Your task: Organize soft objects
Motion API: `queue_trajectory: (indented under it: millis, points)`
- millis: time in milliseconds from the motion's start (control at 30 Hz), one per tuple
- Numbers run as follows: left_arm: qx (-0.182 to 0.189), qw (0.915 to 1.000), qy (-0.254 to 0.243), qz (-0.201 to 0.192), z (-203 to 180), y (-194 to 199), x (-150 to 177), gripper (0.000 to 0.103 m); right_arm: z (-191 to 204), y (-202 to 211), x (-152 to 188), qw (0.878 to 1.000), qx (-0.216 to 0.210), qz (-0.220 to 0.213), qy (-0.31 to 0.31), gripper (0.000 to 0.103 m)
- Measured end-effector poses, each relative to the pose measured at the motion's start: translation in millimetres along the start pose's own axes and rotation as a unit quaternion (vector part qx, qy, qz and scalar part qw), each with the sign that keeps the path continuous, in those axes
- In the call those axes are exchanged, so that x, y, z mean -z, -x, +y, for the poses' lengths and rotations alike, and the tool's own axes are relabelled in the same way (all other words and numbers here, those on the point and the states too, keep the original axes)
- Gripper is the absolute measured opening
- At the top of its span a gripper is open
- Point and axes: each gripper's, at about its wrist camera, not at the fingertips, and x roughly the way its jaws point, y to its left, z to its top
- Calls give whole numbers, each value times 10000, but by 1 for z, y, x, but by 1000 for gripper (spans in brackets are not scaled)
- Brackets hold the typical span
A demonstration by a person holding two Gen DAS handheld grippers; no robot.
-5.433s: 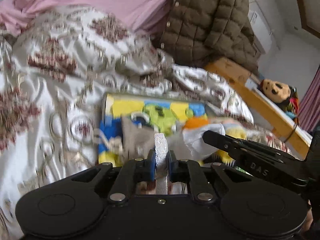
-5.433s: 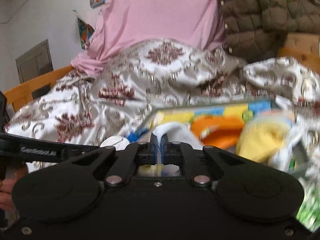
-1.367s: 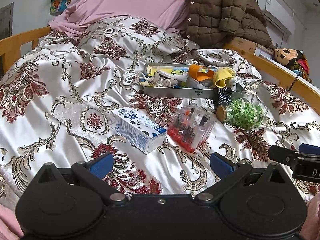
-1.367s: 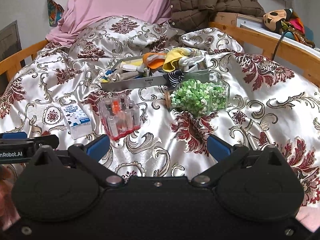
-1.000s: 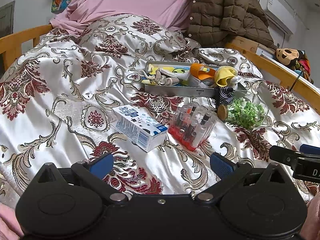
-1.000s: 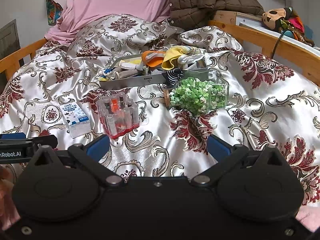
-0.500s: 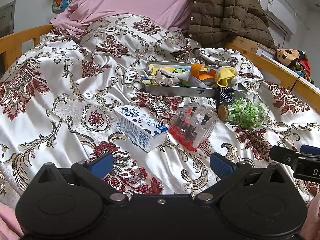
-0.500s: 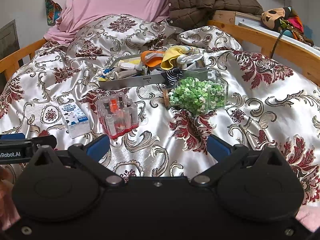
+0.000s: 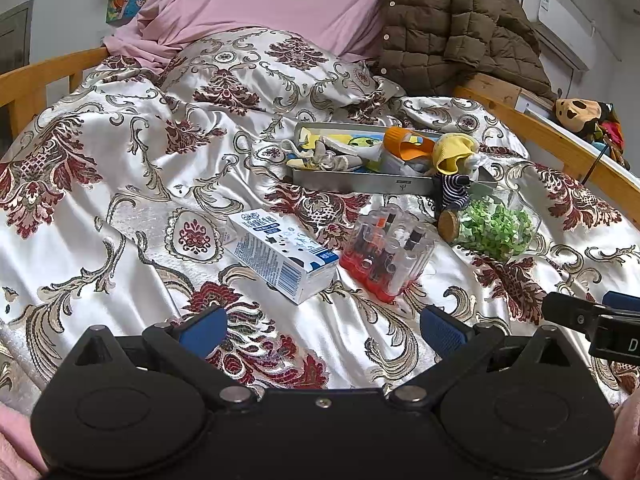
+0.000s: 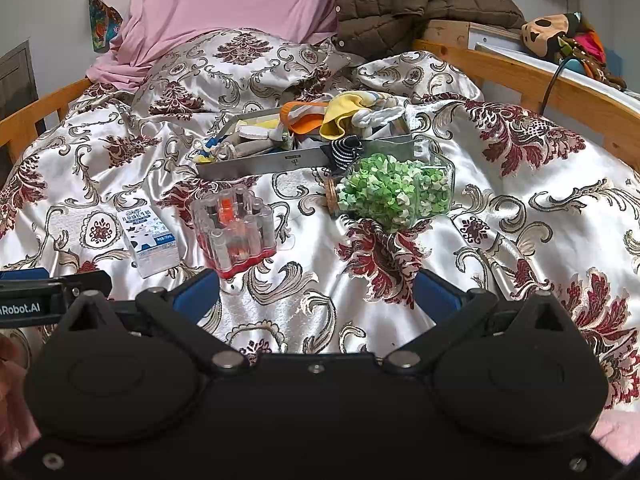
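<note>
Both the left gripper (image 9: pixel 322 330) and right gripper (image 10: pixel 316 294) hang spread and empty, well short of the metal tray (image 9: pixel 360 182). The soft items (image 9: pixel 452 152) sit piled in that tray, so sorting looks finished; the striped sock (image 9: pixel 454 194) drooping over its front edge may need tucking in next.

White-and-maroon damask bedspread (image 9: pixel 120 184)

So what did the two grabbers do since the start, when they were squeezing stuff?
Both let go and pulled back from the tray. The left gripper released a grey-white cloth, the right gripper a white one; both are open now. The milk carton and jar haven't moved lately.
</note>
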Motion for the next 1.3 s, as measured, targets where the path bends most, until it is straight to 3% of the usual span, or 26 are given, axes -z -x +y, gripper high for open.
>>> queue_trajectory:
  millis: [1300]
  points:
    - [-7, 10000, 17, 7, 2, 0, 1, 102, -6, -2, -3, 10000, 3, -37, -26, 102]
